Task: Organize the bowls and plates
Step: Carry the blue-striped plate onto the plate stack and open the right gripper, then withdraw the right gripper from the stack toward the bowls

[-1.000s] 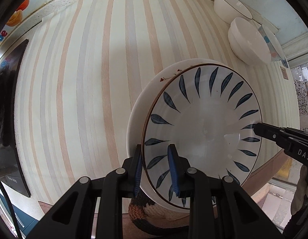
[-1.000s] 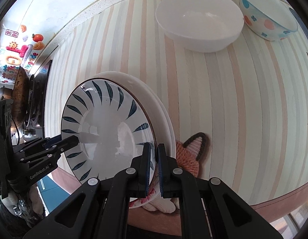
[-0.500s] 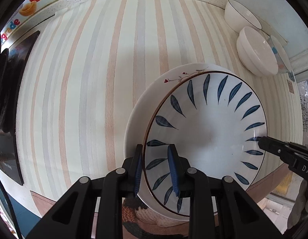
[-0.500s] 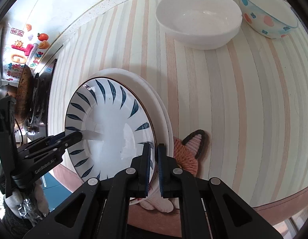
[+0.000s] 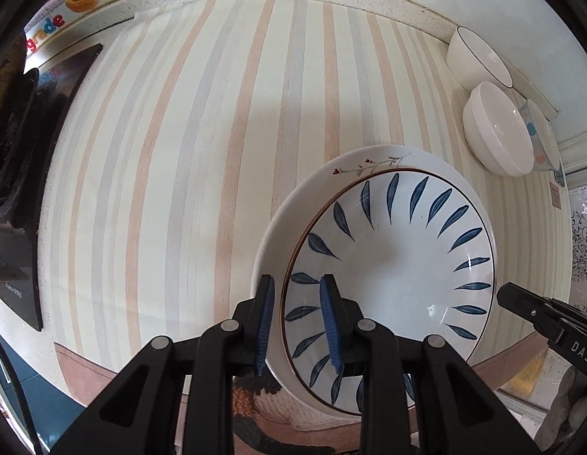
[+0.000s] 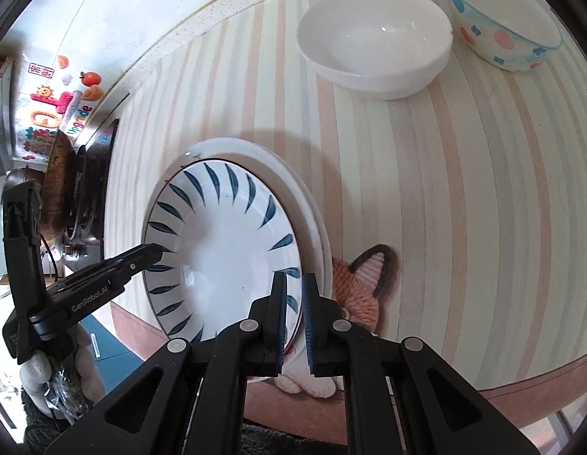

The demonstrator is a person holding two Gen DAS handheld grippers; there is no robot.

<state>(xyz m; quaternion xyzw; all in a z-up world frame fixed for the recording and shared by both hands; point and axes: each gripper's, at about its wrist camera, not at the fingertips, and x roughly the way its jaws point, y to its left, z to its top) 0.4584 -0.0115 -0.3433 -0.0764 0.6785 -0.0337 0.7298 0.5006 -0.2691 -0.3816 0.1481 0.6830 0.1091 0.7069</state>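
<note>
Leaf plate (image 5: 392,265): was white, ringed with dark blue leaf strokes and a thin brown rim line.
Lower plate (image 5: 293,212): was white, with a small twig sprig and red blossoms at its edge.
Tabletop (image 5: 179,151): wore cream, peach and grey stripes.
Plain bowl (image 6: 373,38): was all white.
Dotted bowl (image 6: 502,26): was white with pink dots, blue flowers and a blue rim.
Rimmed bowl (image 5: 477,58): was white with a dark rim line.
Knitted mat (image 6: 360,288): was orange, pink and cream, edged in black.
Left hand-held gripper (image 5: 297,318): was black with blue pads.
Right hand-held gripper (image 6: 294,314): was black with blue pads.
</note>
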